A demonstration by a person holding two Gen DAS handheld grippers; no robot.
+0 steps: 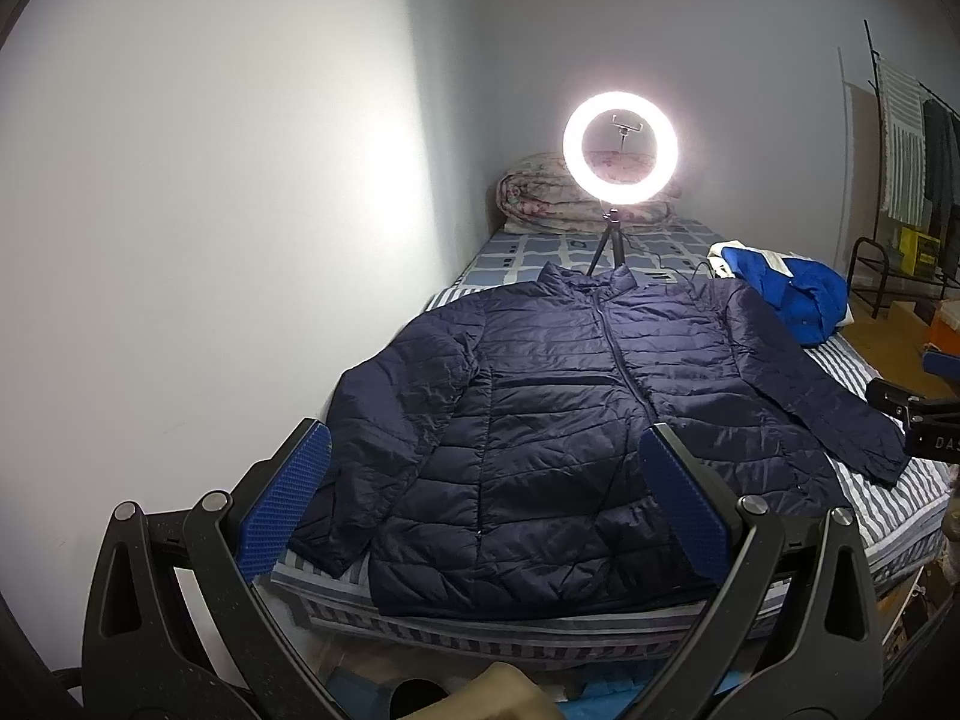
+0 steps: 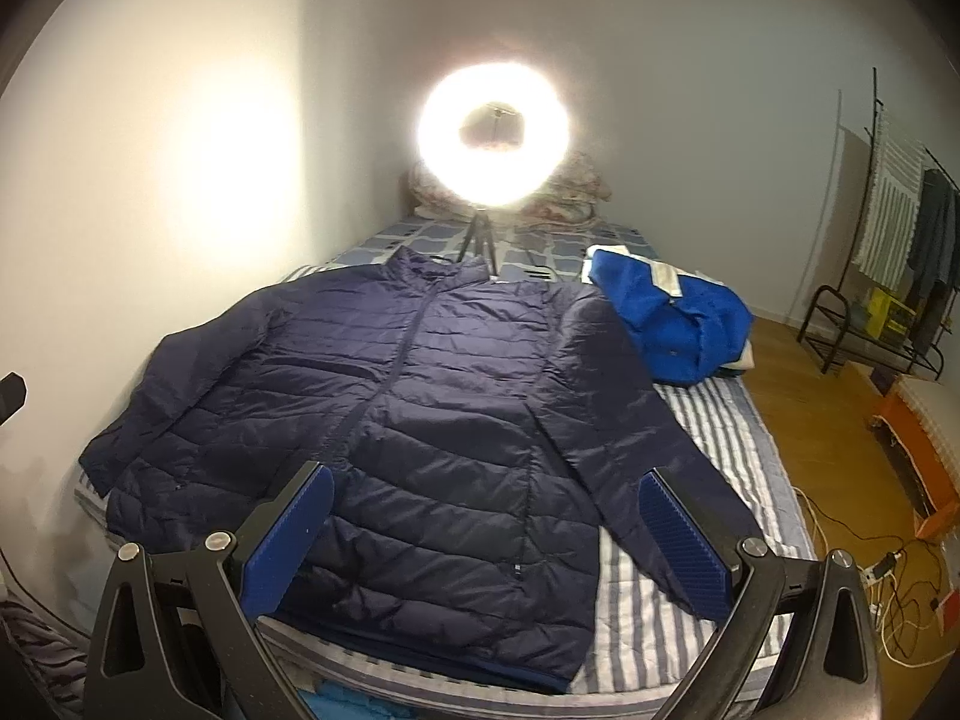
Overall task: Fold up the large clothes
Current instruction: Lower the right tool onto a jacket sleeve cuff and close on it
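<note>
Both grippers, left (image 1: 486,501) and right (image 2: 487,534), hang wide apart and empty over the navy puffer jacket (image 1: 558,408), zipped, face-up, sleeves spread flat on the striped bed (image 2: 714,432). Only the right view shows floor cables (image 2: 888,588) (beside the bed).

– What's the navy jacket (image 1: 540,420) made of from where you sit?
– I see quilted cloth with a slight sheen, creased all over. The striped bedcover (image 2: 708,438) under it looks matt woven cloth.
– And my pads?
– I read ribbed blue rubbery pads (image 1: 684,510) on matt black plastic arms, and glossy wood floor (image 2: 798,420) far right
</note>
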